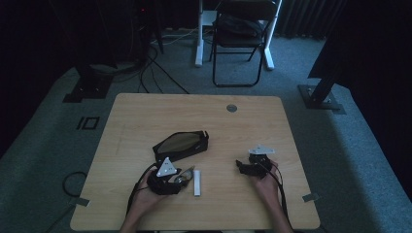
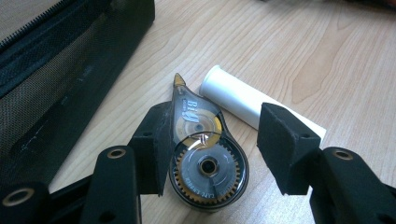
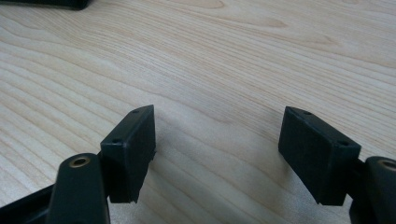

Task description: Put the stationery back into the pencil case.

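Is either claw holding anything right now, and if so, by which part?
Nothing is held. The left claw stands open around the correction tape dispenser lying on the table: one pad is at its side, the other is apart. The right claw is open over bare wood.

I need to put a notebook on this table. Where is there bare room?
The table is bare along its far edge beyond the black pouch, and on the right side past the right gripper. It is crowded at front left, around the left gripper, correction tape and white tube.
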`<state>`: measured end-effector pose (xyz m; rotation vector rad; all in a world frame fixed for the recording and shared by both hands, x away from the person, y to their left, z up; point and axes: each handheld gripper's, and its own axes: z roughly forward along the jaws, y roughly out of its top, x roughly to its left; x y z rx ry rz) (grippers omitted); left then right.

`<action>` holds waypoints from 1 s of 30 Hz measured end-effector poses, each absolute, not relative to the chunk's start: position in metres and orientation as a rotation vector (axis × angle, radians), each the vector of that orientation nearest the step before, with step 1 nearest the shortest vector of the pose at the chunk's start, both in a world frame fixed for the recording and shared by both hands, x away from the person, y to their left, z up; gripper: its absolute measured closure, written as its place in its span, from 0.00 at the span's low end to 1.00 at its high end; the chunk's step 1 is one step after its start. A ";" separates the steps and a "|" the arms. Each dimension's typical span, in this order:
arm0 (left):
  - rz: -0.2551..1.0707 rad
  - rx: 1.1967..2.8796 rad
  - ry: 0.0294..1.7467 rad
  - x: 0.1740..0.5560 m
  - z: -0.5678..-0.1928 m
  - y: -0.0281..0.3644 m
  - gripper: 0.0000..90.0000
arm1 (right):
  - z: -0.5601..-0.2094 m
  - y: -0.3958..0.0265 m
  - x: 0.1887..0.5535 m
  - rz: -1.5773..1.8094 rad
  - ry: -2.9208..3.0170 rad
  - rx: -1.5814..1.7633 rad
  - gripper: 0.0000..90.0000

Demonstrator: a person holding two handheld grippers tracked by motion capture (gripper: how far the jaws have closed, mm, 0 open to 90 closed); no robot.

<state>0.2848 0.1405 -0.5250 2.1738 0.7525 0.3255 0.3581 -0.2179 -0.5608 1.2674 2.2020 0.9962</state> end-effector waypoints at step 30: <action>0.395 2.232 0.815 0.289 -0.547 0.137 0.37 | -0.561 -0.218 0.358 0.996 2.202 1.267 0.30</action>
